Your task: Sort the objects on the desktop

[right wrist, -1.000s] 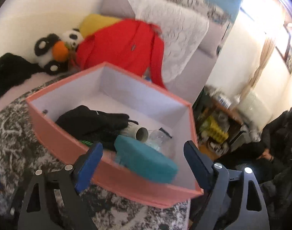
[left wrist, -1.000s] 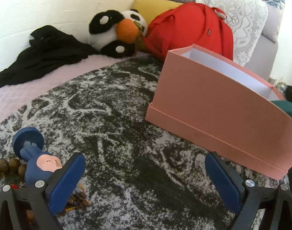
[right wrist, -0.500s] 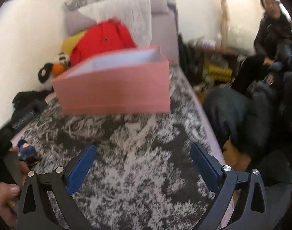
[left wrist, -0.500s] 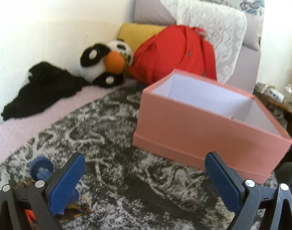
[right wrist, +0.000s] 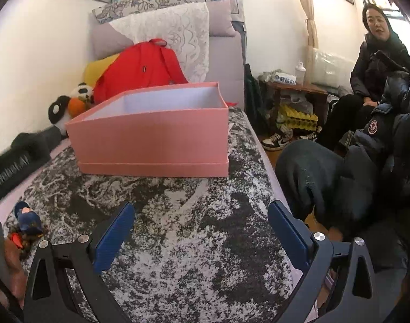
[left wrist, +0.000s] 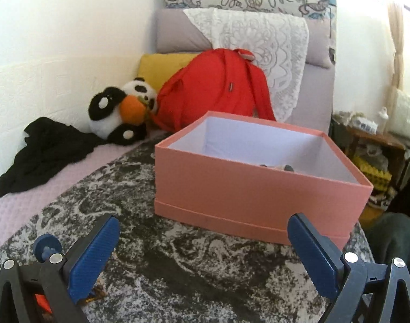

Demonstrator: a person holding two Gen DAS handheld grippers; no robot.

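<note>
Two grippers are seen with fingers spread wide and nothing between them: the left gripper [left wrist: 203, 250] and the right gripper [right wrist: 200, 235], whose jaws have just been opening and are empty. Both are held low over the mottled grey blanket [right wrist: 178, 215], near side of the pink box [right wrist: 153, 142]. A few items are already glimpsed inside the box over its near wall. A small blue figurine [right wrist: 27, 219] is left at the near left, lying on its side among brown beads [left wrist: 98, 293] and something red, partly hidden behind the left finger in the left wrist view. The figurine is judged light, rigid and smooth, likely hard plastic, so a slip is possible; it is best pinched across the body rather than at the round base [left wrist: 47, 245]. The beads are judged loose on a string, floppy, best taken by pinching a bunched section. The box is judged stiff card, light, easily shoved.
</note>
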